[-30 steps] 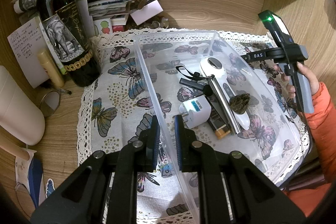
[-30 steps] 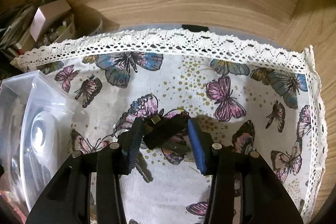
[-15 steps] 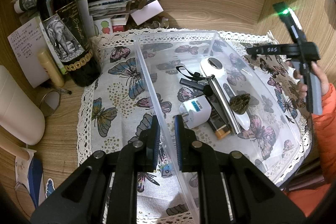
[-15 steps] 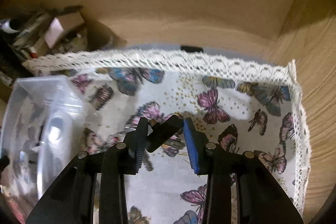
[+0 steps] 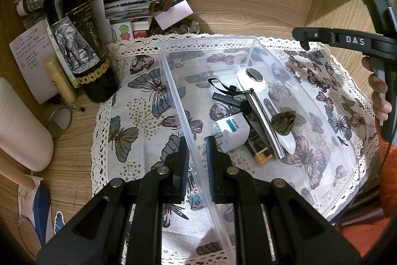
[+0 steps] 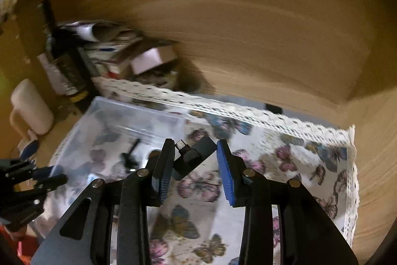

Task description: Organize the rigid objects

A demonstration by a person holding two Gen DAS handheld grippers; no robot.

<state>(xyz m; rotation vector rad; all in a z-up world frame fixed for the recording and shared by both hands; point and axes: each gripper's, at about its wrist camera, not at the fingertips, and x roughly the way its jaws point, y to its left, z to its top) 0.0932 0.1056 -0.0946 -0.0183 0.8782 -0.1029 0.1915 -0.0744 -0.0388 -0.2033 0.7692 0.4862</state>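
Note:
A clear plastic bin [image 5: 206,40] stands on the butterfly cloth [image 5: 139,116]. My left gripper [image 5: 196,140] is shut on its near long wall. Inside lie a white plug adapter [image 5: 230,131], a white handheld device [image 5: 263,96], a brown cone [image 5: 284,121], a lighter [image 5: 259,148] and a small black piece with a strap [image 5: 223,97]. My right gripper [image 6: 193,148] is shut on a small black connector piece [image 6: 192,157] with a metal tip. It holds the piece in the air above the cloth, just right of the bin [image 6: 119,106].
A wine bottle [image 5: 74,36], a cream tube [image 5: 59,81], a white container [image 5: 22,126] and a pile of papers [image 5: 129,6] crowd the left and back. Wooden walls close the back and right. A hand [image 5: 379,91] grips the right tool's handle.
My right gripper has risen off the cloth with the black piece and swung towards the bin, which now fills more of its view. The left gripper has not moved.

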